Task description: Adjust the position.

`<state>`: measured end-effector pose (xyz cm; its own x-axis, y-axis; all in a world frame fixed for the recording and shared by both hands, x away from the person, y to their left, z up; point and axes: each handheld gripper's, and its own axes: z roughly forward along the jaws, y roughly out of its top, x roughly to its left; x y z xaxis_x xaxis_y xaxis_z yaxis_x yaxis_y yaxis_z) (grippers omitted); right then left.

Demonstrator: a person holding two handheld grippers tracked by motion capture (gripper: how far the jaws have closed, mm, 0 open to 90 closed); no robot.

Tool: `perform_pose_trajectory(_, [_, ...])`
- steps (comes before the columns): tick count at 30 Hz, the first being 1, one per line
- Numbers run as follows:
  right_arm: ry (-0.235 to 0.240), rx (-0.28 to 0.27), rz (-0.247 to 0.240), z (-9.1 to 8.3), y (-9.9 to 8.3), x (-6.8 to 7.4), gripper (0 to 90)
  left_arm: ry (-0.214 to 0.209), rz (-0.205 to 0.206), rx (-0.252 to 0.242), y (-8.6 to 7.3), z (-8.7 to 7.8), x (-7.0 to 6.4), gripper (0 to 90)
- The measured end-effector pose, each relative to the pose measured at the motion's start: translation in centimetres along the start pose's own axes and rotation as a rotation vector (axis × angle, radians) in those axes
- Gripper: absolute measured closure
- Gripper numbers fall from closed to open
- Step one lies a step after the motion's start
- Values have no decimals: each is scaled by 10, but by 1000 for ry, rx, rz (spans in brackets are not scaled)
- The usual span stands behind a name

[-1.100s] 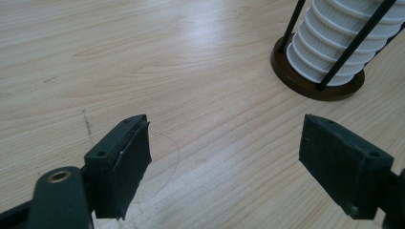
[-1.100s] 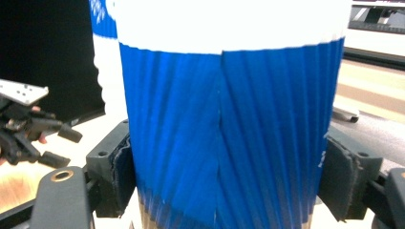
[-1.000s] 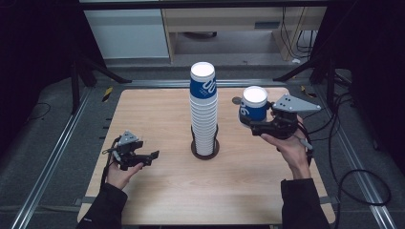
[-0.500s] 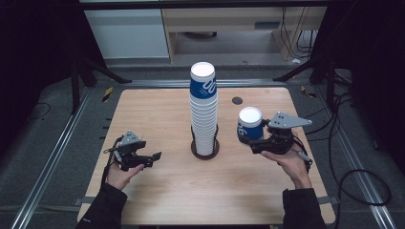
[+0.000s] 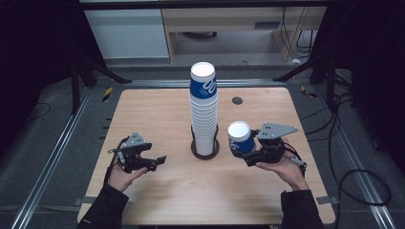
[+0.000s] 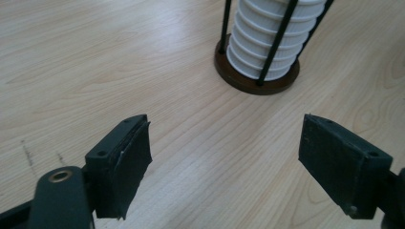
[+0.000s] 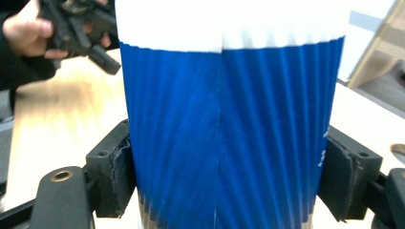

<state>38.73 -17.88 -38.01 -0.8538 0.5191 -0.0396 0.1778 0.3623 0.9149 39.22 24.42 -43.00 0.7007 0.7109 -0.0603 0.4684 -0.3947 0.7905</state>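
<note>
The wooden counter (image 5: 157,114) stands in a dark room. The right gripper (image 5: 249,153), clamping the blue cup (image 5: 240,137), has descended toward the counter's right edge; the left gripper (image 5: 153,161) hovers wide open.

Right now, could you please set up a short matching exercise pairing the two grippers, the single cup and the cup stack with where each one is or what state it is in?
Things:
1. left gripper
2. right gripper
3. single blue cup
4. cup stack

States:
A. standing in a round holder with thin black rods, mid-table
B. jaws wide apart, nothing between them
C. upright, clamped between two black pads
D. closed on a ribbed blue sleeve

Pairs: 1-B, 2-D, 3-C, 4-A
</note>
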Motion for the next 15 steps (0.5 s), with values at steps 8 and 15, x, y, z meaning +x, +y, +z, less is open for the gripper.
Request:
perform_pose_trajectory(8, [84,45,-51,17,-2,11,205,-54,47,1,6,-2,-12,178])
perform_pose_trajectory(15, [158,125,-98,36,-6,19,205,-102,87,10,10,-1,-22,177])
